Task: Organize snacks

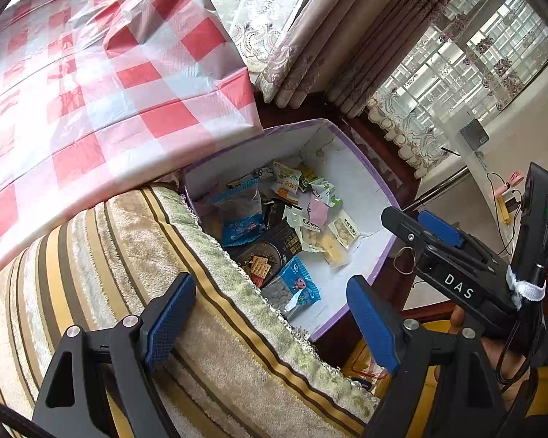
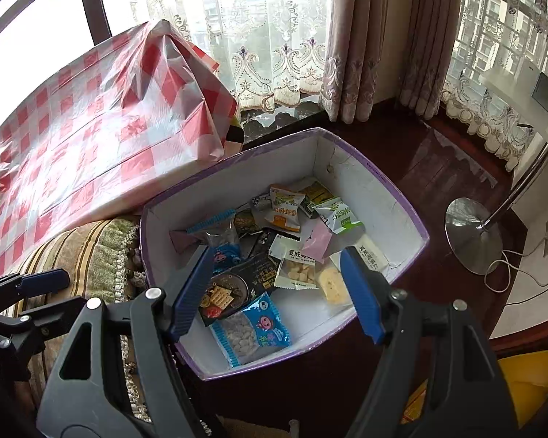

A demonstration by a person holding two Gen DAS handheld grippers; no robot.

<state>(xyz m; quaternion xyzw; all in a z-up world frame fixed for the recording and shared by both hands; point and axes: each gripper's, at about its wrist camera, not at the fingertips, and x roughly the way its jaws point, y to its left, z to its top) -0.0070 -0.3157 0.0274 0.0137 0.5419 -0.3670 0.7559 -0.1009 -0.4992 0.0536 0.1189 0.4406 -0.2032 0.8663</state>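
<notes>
A purple-walled box (image 2: 413, 215) with a white inside sits on the dark wooden floor (image 2: 438, 168), just beside a striped cushion (image 1: 135, 255) and a red-checked cloth (image 1: 91, 84); its long axis runs from the near corner toward the curtains (image 2: 350, 54). The snack packets (image 2: 292, 252) lie loose on its bottom, pointing every which way; a blue packet (image 2: 250, 330) lies nearest, its long axis slanting toward the near wall, beside a black cracker pack (image 2: 237, 284) and pale packets (image 2: 297, 270).

The left gripper (image 1: 270, 317) hangs over the cushion edge, fingers spread wide, nothing between them; the right gripper (image 2: 277, 292) hovers over the box, its blue pads (image 2: 358, 292) well apart, gripping nothing; in the left view it shows at the right edge.
</notes>
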